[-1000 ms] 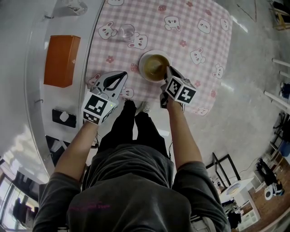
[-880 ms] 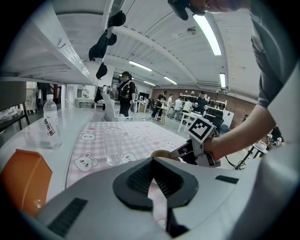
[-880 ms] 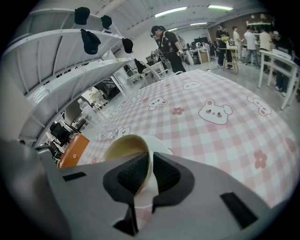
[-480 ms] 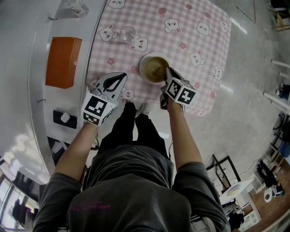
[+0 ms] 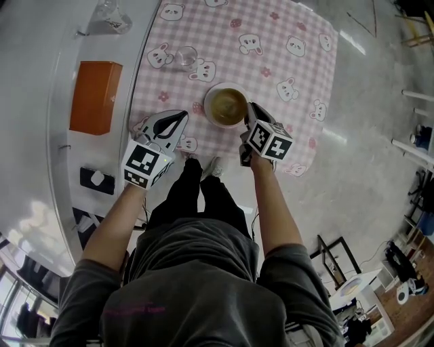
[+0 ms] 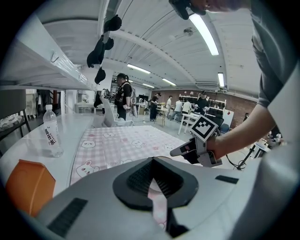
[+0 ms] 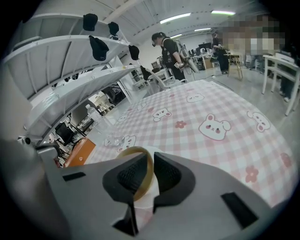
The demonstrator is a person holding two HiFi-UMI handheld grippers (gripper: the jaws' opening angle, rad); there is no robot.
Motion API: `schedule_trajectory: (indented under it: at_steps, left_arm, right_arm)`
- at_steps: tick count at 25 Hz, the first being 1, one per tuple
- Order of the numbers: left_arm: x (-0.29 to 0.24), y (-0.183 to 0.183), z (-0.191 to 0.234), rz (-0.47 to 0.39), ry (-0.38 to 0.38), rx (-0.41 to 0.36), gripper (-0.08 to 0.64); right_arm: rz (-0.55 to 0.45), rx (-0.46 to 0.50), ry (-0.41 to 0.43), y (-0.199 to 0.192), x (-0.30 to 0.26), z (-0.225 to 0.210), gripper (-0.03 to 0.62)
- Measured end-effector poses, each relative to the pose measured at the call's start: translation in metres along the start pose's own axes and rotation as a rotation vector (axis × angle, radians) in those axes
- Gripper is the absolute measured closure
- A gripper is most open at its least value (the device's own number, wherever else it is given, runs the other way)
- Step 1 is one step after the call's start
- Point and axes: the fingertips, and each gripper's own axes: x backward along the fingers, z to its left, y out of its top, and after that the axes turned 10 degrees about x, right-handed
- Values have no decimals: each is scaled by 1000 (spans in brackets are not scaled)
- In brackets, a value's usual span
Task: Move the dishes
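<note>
Table (image 5: 95, 47) w/ pink bunny cloth (image 5: 271, 74) under glass (image 5: 186, 56); orange box (image 5: 95, 97), bottle (image 5: 112, 13) alongside.

- The left gripper (image 6: 152, 164) fills the lower half of the frame, its jaws closed at the tips with nothing between them.
- Beyond it lies a pink checked tablecloth (image 6: 123, 139) printed with bunnies.
- A clear water bottle (image 6: 50, 133) stands upright on the white counter (image 6: 28, 145), left of the cloth.
- An orange box (image 6: 27, 186) sits nearer, at lower left.
- The right gripper (image 6: 180, 149), with its marker cube, reaches in from the right over the cloth.
- Black caps (image 6: 101, 47) hang from a shelf overhead.
- People stand in the background.
</note>
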Motion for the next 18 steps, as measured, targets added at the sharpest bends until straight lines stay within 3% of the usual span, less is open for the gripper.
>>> schedule_trajectory:
  at_steps: [18]
  left_arm:
    - [14,37,-47,-60,36,-59,558]
  right_arm:
    - [-96,110,75,30,76,2,568]
